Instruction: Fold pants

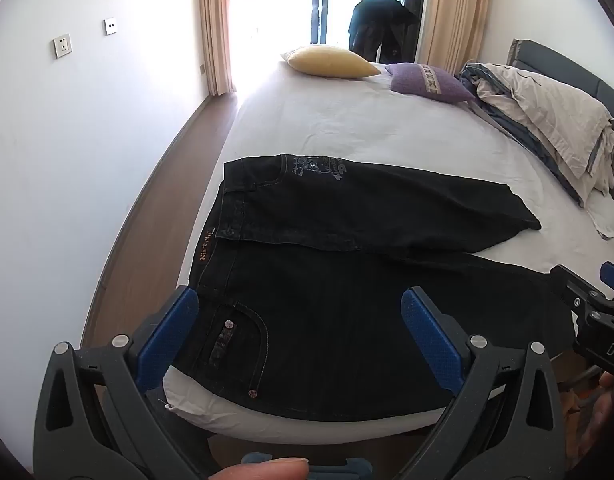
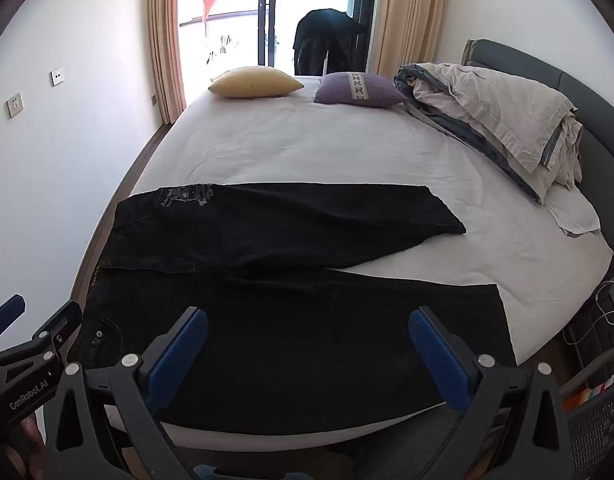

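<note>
Black jeans lie spread flat near the front edge of a white bed, waistband to the left and both legs running right. The far leg ends in a hem on the sheet. The near leg's hem lies close to the bed's right front corner. My left gripper hovers open over the near hip with its rivet pocket, nothing between its blue pads. My right gripper hovers open above the near leg, holding nothing. Each gripper's tip shows at the edge of the other's view.
A yellow pillow and a purple pillow lie at the far end of the bed. A crumpled duvet is heaped against the grey headboard on the right. Wooden floor and a white wall run along the left; a mesh basket stands at the right.
</note>
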